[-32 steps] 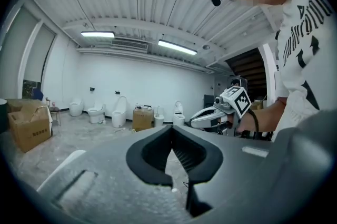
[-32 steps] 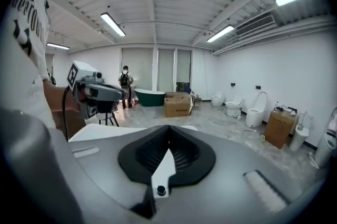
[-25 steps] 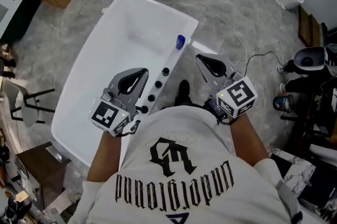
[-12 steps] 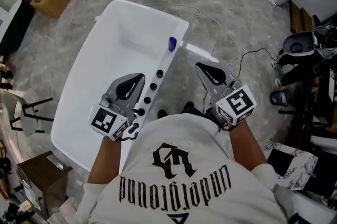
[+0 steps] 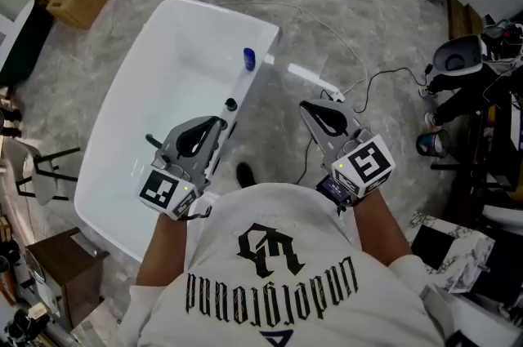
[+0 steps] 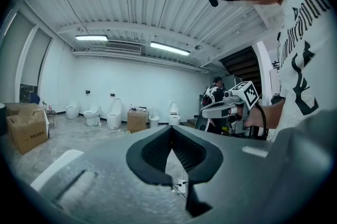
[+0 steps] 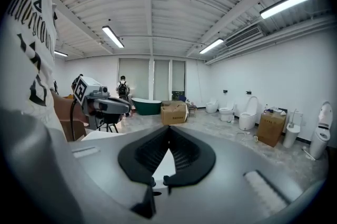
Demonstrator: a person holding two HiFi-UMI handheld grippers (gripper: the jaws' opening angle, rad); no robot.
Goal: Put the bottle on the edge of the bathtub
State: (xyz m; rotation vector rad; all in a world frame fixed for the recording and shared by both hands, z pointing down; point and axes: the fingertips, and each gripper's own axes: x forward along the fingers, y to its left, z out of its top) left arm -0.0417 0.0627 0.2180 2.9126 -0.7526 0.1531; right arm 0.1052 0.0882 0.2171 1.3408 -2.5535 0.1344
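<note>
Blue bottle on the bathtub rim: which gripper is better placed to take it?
Probably the left gripper: it hovers over the rim, in line with the bottle. The right gripper is over the floor. Both shut.

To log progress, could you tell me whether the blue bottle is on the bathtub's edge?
On the edge: the blue bottle sits on the bathtub rim, apart from the left gripper and right gripper, both shut.

The person's white shirt [image 5: 245, 202] bears a black blackletter word [image 5: 270, 288] across the chest, upside down in the head view, that seems to read "Underground". Just above it sits an interlaced monogram [image 5: 263, 243] whose letters cannot be told. Beside the shirt, the cubes on the left gripper [image 5: 221, 122] and right gripper [image 5: 302, 104] carry square code patterns, no letters.
</note>
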